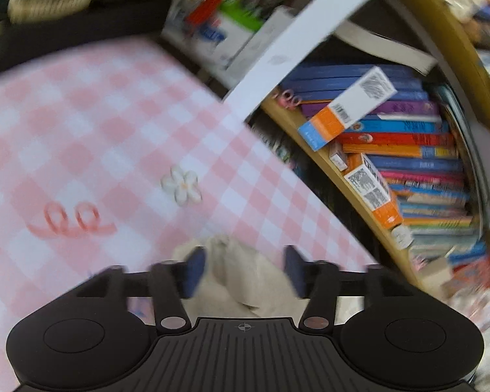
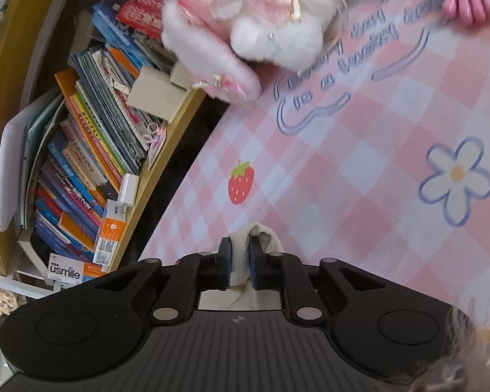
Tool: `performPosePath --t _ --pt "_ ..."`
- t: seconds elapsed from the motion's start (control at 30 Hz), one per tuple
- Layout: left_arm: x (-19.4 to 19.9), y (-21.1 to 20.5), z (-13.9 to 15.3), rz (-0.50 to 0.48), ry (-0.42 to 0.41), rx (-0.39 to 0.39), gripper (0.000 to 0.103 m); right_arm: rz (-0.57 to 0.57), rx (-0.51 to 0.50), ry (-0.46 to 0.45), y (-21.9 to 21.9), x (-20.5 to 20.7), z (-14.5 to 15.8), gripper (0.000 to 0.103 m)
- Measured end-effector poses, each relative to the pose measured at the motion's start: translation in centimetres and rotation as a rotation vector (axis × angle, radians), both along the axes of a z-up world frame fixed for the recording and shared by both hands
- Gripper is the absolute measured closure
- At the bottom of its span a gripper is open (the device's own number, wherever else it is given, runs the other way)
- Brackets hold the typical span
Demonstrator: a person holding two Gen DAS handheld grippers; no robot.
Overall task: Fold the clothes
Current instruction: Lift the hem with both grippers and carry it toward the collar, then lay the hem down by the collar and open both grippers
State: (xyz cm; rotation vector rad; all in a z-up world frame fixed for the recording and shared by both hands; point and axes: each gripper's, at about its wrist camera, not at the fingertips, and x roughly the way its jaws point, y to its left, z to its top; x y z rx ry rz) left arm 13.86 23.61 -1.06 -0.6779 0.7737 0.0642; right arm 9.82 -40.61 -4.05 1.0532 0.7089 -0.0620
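A cream garment (image 1: 245,284) lies on the pink checked table mat (image 1: 81,130) close under both grippers. In the left wrist view my left gripper (image 1: 245,269) stands open, its blue pads wide apart on either side of a bunched fold of the cloth and clear of it. The right wrist view shows my right gripper (image 2: 240,258) with its jaws only a little apart. A fold of the cream garment (image 2: 266,238) sits in that narrow gap and drapes over the right fingertip. The pads do not look pressed on it. Most of the garment is hidden beneath the gripper bodies.
A wooden bookshelf (image 2: 81,163) packed with books and small boxes runs along the mat's edge (image 2: 192,179); the same bookshelf (image 1: 408,163) shows at the right of the left view. A white and pink plush toy (image 2: 261,26) sits at the mat's far end. A woven basket (image 1: 49,3) stands beyond the mat.
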Motion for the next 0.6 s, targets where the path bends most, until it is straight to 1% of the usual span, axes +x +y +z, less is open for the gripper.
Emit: performPosePath --t 0.03,0.07,0.1,0.13,0.23,0.27,0.37,0.4,0.47,0.53,0.6 --pt "-0.1 -0.2 0.7 -0.016 -0.005 0.059 0.036 -0.015 -0.021 -0.005 -0.1 -0.4 0.5 0.081" --pt "-0.1 -0.3 1.2 -0.029 -0.009 0.09 0.036 -0.027 -0.047 -0.008 0.0 -0.7 1.1 0.072" --pt "-0.2 -0.3 1.7 -0.042 -0.012 0.121 0.036 -0.04 -0.075 -0.011 0.0 -1.1 1.6 0.067" --pt "-0.2 -0.4 2.2 -0.055 -0.016 0.151 0.036 -0.052 -0.102 -0.014 0.0 -1.5 2.2 0.066" --pt "-1.3 -1.8 3.6 -0.09 -0.062 0.234 0.036 -0.021 -0.251 -0.026 1.4 -2.2 4.4 0.065" --pt "-1.6 -2.7 3.8 -0.13 -0.073 0.261 0.036 0.002 -0.314 -0.038 2.4 -2.5 5.2 0.064" --pt "-2.7 -5.9 4.1 -0.247 -0.099 0.351 0.036 0.105 -0.516 -0.073 6.0 -3.4 7.0 0.053" --pt "-3.0 -7.2 3.9 -0.288 -0.101 0.386 0.036 0.14 -0.572 -0.079 7.3 -3.6 7.1 0.052" --pt "-3.5 -9.6 3.5 -0.351 -0.103 0.426 0.036 0.207 -0.677 -0.082 9.8 -4.0 7.2 0.049" --pt "-4.0 -11.8 2.9 -0.411 -0.101 0.438 0.036 0.255 -0.755 -0.06 12.0 -4.2 6.6 0.046" --pt "-4.4 -14.0 2.2 -0.47 -0.1 0.449 0.036 0.297 -0.791 -0.046 13.8 -4.2 5.8 0.045"
